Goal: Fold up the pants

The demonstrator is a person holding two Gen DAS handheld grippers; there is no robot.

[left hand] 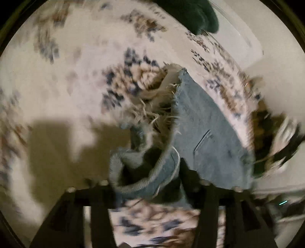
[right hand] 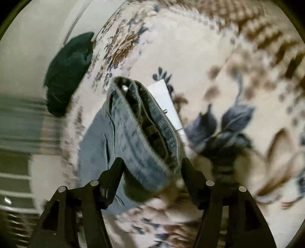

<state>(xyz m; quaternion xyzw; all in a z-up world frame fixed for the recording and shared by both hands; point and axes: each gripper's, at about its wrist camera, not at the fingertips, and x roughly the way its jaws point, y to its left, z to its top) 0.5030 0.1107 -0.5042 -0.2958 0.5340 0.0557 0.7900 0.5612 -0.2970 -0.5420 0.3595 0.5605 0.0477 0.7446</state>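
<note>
The pants are light blue jeans (left hand: pixel 207 137) lying on a floral carpet. In the left wrist view a frayed leg hem bunches between my left gripper's (left hand: pixel 150 183) black fingers, which are closed on the denim. In the right wrist view the jeans' waistband (right hand: pixel 144 133), with a metal button and a white inner label, lies between the fingers of my right gripper (right hand: pixel 152 164). The right fingers stand apart on either side of the waistband fold; whether they pinch it is unclear. Both views are motion-blurred.
The cream carpet with blue and brown flowers (left hand: pixel 76 76) fills both views. A dark green garment (right hand: pixel 70 72) lies at the carpet's edge, also in the left wrist view (left hand: pixel 198 17). Pale floor and white rails show at the left of the right wrist view (right hand: pixel 17 137).
</note>
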